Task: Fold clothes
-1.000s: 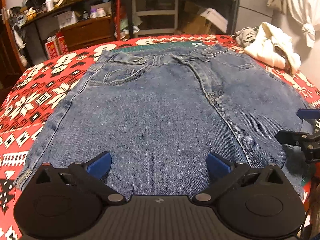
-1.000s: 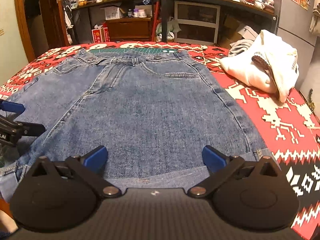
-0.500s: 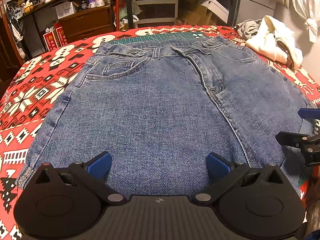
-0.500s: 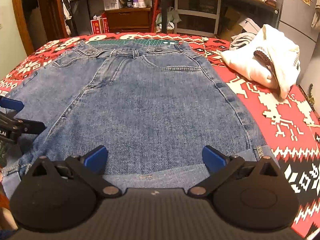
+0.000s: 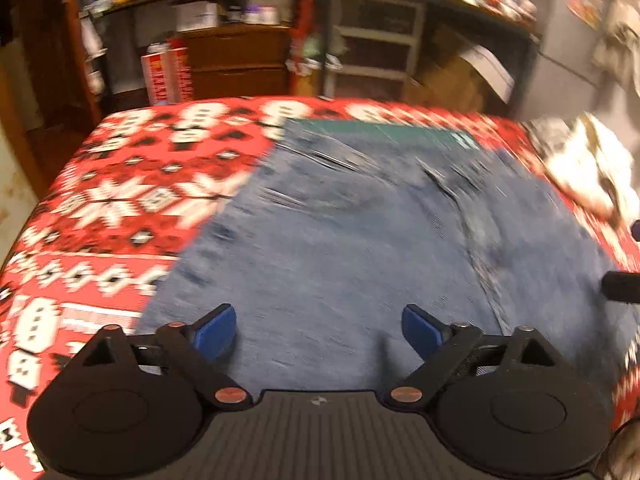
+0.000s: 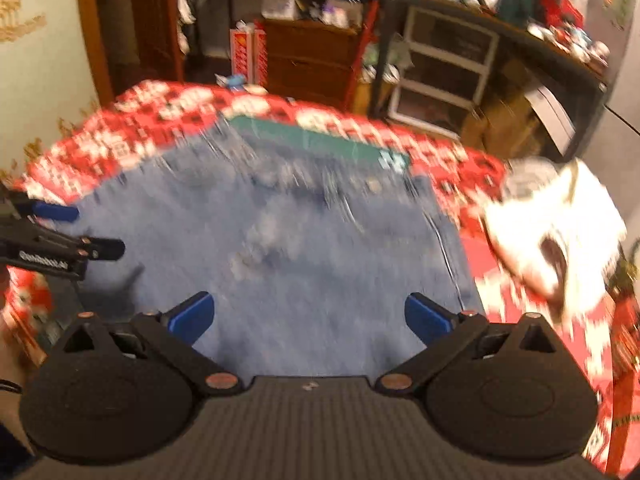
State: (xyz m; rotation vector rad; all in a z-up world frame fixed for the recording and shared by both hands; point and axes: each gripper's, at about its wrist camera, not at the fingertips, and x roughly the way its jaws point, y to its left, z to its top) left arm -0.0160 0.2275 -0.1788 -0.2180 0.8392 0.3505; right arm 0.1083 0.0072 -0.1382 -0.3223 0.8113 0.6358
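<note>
Blue jeans [image 5: 352, 240] lie spread flat on a red patterned blanket [image 5: 132, 184], waistband at the far side; both views are motion-blurred. My left gripper [image 5: 319, 330] hangs open above the near part of the denim, nothing between its blue pads. In the right wrist view the jeans [image 6: 304, 248] fill the middle, and my right gripper [image 6: 309, 318] is open over their near edge, holding nothing. The left gripper [image 6: 60, 240] shows at that view's left edge. A dark tip of the right gripper [image 5: 620, 286] shows at the left wrist view's right edge.
A pile of white clothes [image 6: 556, 224] lies on the blanket at the right, also seen as white clothes [image 5: 592, 172]. A green mat [image 6: 308, 140] peeks out beyond the waistband. Cluttered shelves and drawers [image 6: 444, 64] stand past the far edge.
Both grippers have swung quickly and lifted, blurring the views; the left view now shows more blanket on its left. Both stay open and the jeans lie as before.
</note>
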